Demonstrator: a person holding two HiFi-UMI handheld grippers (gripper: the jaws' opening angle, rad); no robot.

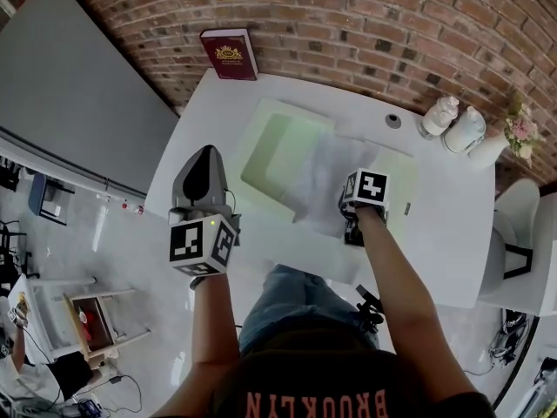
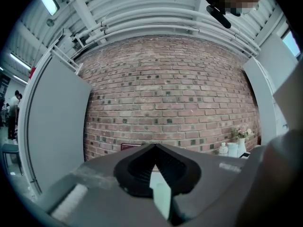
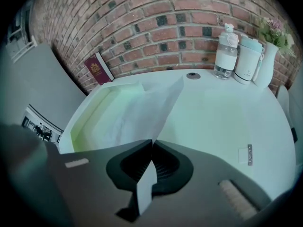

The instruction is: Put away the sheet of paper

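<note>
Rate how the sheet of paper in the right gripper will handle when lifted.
Likely floppy: the sheet of paper sags from the pinch of the right gripper onto the pale green tray. Probably very light, so fast moves may make it flutter. It looks thin and wrinkled; tugging might tear it.

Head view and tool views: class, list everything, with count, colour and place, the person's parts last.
table: 1, white, against brick wall
folder: 1, pale green, mid-table
sheet of paper: 1, white, over folder's right part
book: 1, dark red, leaning on wall, back left
bottle: 1, clear, back right
jug: 1, white, beside bottle
vase: 1, white, with flowers, far right
chair: 1, white, right of table
left tool: 1, grey, shut, empty, raised at left
right tool: 1, grey, shut on the sheet of paper
</note>
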